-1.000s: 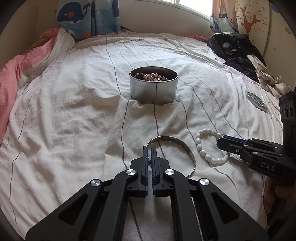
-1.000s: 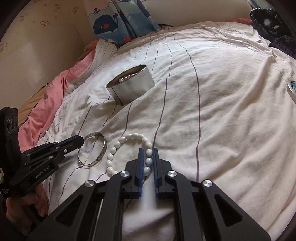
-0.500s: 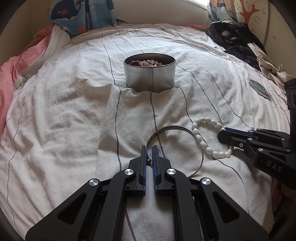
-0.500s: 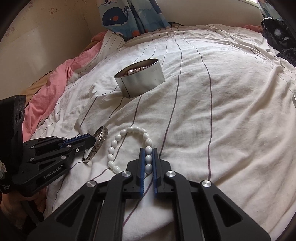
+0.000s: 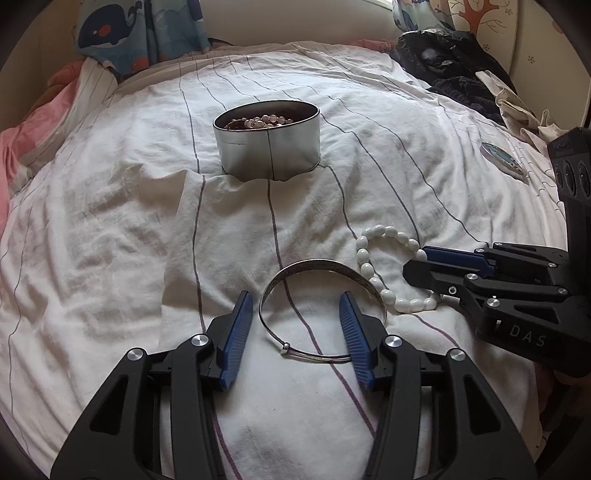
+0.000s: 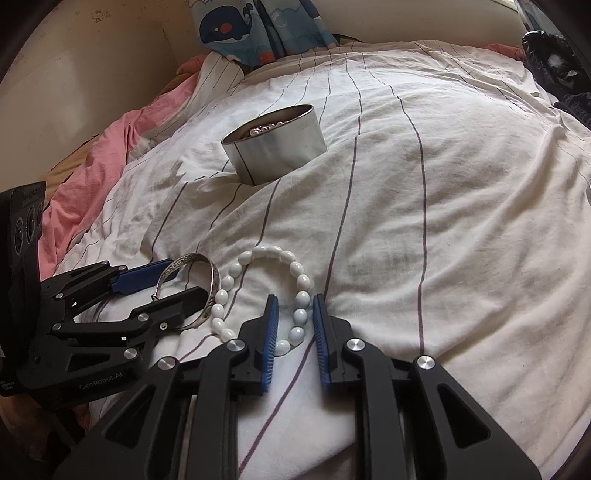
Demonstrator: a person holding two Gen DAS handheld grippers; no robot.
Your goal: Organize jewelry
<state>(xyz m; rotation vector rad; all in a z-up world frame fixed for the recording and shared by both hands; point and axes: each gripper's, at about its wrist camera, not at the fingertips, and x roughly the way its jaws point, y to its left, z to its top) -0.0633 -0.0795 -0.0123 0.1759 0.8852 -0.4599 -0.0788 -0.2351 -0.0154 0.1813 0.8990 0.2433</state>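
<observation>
A silver bangle (image 5: 325,271) lies on the white striped bedsheet, its near half between the open fingers of my left gripper (image 5: 295,299). A white bead bracelet (image 5: 384,288) lies just right of it, touching it. My right gripper (image 6: 293,301) is open, its fingers either side of the bracelet's near beads (image 6: 301,297). The bangle also shows in the right wrist view (image 6: 212,280), with the left gripper (image 6: 173,280) around it. A round metal tin (image 5: 267,138) with beaded jewelry inside stands farther back on the bed; it also shows in the right wrist view (image 6: 277,146).
A pink blanket (image 6: 92,173) lies at the bed's left edge. Dark clothes (image 5: 443,59) and a small round object (image 5: 502,157) sit at the right side. A whale-print cloth (image 5: 140,33) hangs behind the bed.
Both grippers were shut on their pieces and have opened. The bangle and the bead bracelet now rest on the sheet between the fingers. Both cameras have dropped lower.
</observation>
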